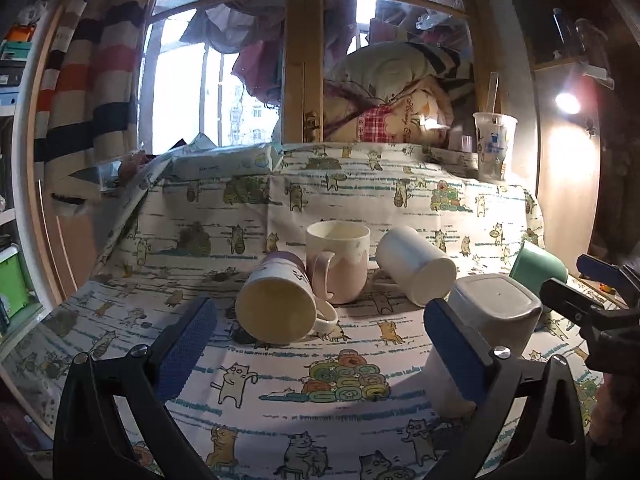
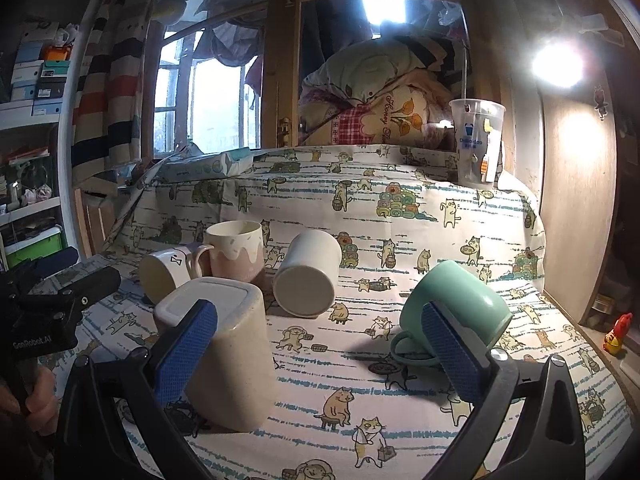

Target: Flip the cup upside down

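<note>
cat-printed cloth [image 1: 280, 208] covered the table by the window, and five cups sat on it in a loose group. a pink mug [image 1: 338, 264] stood upright at the back. touching its left side, a white mug with a purple base [image 1: 276, 304] lay on its side, mouth toward the left wrist camera. a plain white cup [image 1: 416, 270] lay tipped over to the right of the pink mug. nearer, a beige square cup [image 2: 224, 352] stood upside down, and a green mug [image 2: 456, 308] rested tilted on its rim and handle. a clear plastic cup [image 2: 476, 144] stood at the far right edge. the left gripper [image 1: 320, 336] hung spread wide, holding nothing. the right gripper [image 2: 316, 340] was likewise spread, empty, between the beige and green cups.
</note>
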The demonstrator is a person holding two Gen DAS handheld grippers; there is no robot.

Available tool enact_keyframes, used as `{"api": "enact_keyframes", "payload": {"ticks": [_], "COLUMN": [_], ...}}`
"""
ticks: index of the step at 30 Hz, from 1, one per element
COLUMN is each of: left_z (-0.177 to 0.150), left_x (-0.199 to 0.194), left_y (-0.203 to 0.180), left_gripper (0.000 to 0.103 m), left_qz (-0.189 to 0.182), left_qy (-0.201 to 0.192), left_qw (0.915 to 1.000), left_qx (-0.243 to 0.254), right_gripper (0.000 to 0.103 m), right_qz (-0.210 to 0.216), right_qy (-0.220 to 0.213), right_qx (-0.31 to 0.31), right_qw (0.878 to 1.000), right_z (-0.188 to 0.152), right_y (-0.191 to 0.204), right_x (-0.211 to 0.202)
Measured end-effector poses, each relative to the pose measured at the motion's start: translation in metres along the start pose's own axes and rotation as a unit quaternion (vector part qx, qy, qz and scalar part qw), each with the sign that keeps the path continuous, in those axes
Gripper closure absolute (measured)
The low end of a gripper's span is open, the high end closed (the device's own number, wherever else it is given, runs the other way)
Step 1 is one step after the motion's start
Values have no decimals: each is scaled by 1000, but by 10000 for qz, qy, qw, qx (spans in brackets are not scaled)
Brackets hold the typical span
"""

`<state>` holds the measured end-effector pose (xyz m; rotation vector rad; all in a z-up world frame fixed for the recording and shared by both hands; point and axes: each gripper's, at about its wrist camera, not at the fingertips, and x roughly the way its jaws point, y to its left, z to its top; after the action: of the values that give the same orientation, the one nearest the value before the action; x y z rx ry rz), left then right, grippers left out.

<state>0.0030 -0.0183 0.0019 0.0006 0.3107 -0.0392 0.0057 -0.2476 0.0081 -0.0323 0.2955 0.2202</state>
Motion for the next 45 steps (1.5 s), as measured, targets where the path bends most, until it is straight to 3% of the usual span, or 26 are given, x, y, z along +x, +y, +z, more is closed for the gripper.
{"api": "enact_keyframes", "payload": {"ticks": [4,15,20,45], "left_z": [0,-1,-1,-2], "left_x": [-1,0,0,-2], "left_y": [0,-1,0,2], "left_gripper": [0,0,0,0], "left_qz": [45,48,59,44], "left_qy": [-19,-16,-14,-16], "left_qw": [10000,10000,10000,10000], "left_qx": [0,-5,0,9], "right_gripper": [0,0,0,0], "right_qz": [177,-53,100,88], "right_qy": [14,-16,9,5], "right_qx": [-80,43,-27,-13], "right_qw": [9998,10000,9999,10000], "right_z": [-1,0,-1,-1], "right_y": [4,0,1,0], "right_x": [0,-1,-1,-2]}}
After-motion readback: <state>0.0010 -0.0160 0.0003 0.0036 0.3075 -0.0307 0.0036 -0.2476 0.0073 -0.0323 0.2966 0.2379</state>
